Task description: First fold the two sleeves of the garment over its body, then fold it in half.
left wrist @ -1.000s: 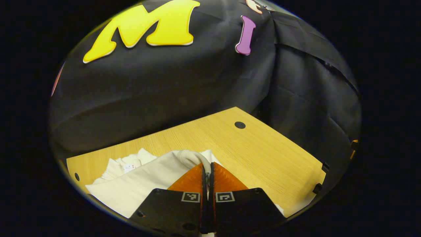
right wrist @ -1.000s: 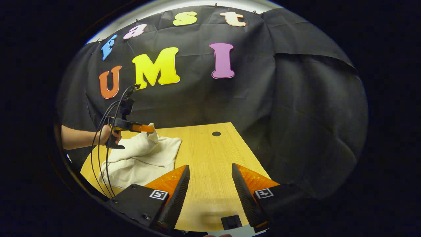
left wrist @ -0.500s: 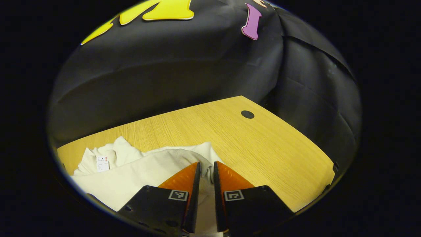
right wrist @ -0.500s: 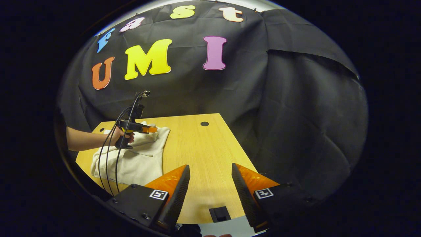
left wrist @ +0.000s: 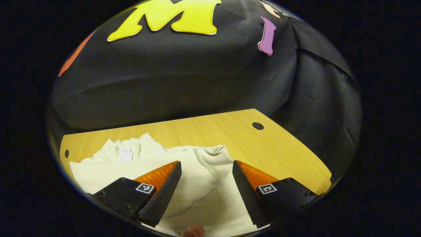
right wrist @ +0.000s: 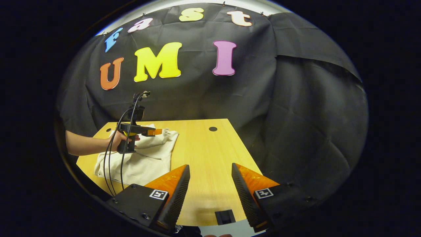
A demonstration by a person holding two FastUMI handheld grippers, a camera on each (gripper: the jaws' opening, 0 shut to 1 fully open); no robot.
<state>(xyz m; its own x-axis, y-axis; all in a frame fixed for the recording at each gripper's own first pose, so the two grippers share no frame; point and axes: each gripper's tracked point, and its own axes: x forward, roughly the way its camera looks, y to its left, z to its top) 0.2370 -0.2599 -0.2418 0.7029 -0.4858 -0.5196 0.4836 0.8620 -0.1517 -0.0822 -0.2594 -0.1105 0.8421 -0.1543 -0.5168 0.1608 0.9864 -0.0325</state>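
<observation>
Left gripper (left wrist: 205, 184) now has its jaws spread wide, empty — a second ago they were pinched tight on the ribbed sleeve cuff, half a second ago just parting, so the sleeve has been let go. The cream garment (left wrist: 184, 168) lies on the wooden table (left wrist: 263, 148) right below and ahead of the left gripper, the dropped sleeve resting across the body, its cuff end (left wrist: 218, 152) crumpled near the garment's right edge; a white label (left wrist: 125, 154) shows at the far side by the neck. In the right gripper view the left gripper (right wrist: 154, 132) hovers just over the cloth, held in a hand (right wrist: 120, 140), cables trailing down. Right gripper (right wrist: 210, 184) — jaws apart, holding nothing, over bare table well apart from the garment, same as before. Judgement: one sleeve fold looks done; the bundle already looks compact, so the other sleeve may be folded too, but that can't be told for sure. Next is likely the half fold or the remaining sleeve — cuff may need flattening first.
</observation>
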